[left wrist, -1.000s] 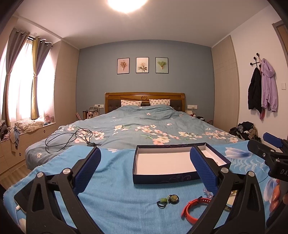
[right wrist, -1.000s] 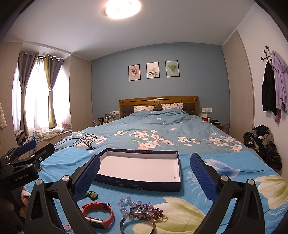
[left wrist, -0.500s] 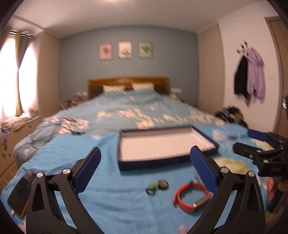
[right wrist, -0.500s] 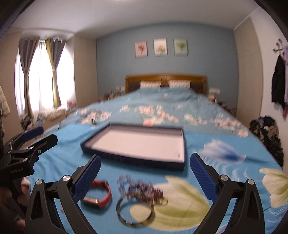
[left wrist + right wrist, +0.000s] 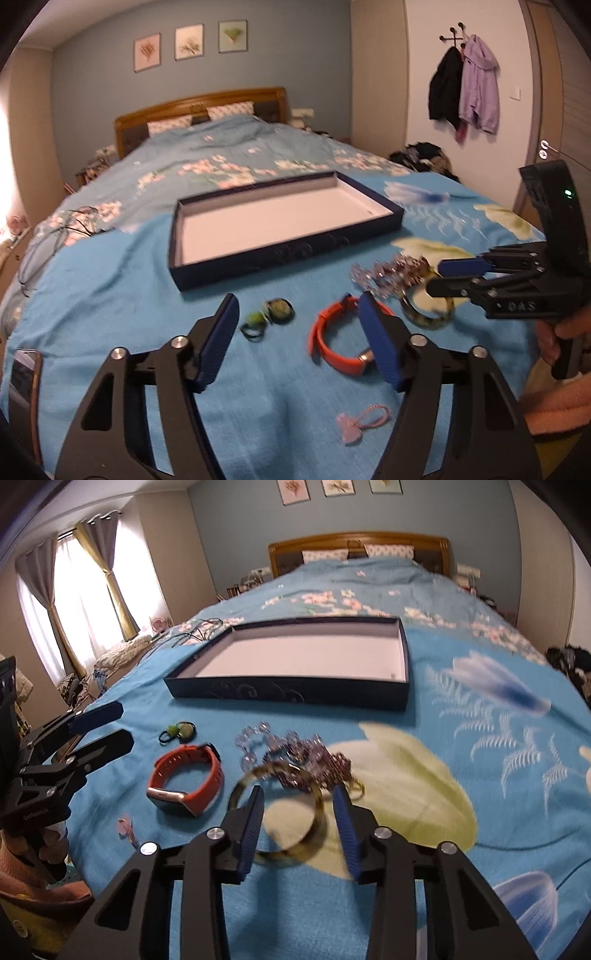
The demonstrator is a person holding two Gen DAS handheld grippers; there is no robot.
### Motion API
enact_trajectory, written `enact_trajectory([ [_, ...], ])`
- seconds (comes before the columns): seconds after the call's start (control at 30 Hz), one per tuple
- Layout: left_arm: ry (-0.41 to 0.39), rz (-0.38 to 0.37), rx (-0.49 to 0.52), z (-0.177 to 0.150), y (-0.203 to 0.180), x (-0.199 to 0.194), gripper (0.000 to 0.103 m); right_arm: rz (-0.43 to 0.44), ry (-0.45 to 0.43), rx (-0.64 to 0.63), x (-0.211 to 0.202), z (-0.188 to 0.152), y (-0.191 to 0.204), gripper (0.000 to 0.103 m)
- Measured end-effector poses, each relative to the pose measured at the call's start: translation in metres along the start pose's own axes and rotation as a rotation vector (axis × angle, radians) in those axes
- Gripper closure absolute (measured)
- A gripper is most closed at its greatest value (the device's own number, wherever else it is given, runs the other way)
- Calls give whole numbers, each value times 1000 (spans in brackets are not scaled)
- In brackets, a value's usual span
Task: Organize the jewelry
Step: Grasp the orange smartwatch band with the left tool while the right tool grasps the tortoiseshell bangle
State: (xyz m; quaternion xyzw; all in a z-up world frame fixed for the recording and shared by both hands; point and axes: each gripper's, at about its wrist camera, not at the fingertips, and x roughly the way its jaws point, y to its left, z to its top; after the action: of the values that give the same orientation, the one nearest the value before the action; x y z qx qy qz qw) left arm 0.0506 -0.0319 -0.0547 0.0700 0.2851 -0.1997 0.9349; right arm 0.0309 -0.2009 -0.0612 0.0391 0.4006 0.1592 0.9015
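Observation:
A shallow dark blue box (image 5: 284, 254) (image 5: 291, 694) with a white inside lies on the blue blanket. In front of it lie a green hair tie (image 5: 271, 317) (image 5: 181, 731), a red watch band (image 5: 332, 343) (image 5: 192, 775), a heap of beaded bracelets (image 5: 391, 273) (image 5: 295, 757), a mottled bangle (image 5: 424, 321) (image 5: 242, 784) and a pink hair tie (image 5: 364, 421) (image 5: 125, 827). My left gripper (image 5: 297, 310) (image 5: 123, 725) hovers between the green tie and the red band, jaws closing on nothing. My right gripper (image 5: 298, 797) (image 5: 437, 277) hangs over the bangle, jaws closing, pads not pressing on it.
A phone (image 5: 22, 373) lies at the blanket's near left corner and black cables (image 5: 55, 236) trail further back on the left. The bed stretches behind the box to a wooden headboard (image 5: 358, 542). Clothes are piled on the floor to the right (image 5: 424, 155).
Both grippers have tipped downward and sunk toward the jewelry. Their jaws have narrowed from wide apart, the right more than the left. The objects on the blanket lie as before.

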Motion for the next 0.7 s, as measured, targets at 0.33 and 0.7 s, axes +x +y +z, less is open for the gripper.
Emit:
enact_trajectory([
  [0.33, 168, -129, -68, -6, 9, 32, 61, 63, 54, 94, 9, 0, -14, 96],
  [0.7, 267, -198, -95, -6, 7, 54, 84, 60, 75, 57, 12, 6, -11, 93],
])
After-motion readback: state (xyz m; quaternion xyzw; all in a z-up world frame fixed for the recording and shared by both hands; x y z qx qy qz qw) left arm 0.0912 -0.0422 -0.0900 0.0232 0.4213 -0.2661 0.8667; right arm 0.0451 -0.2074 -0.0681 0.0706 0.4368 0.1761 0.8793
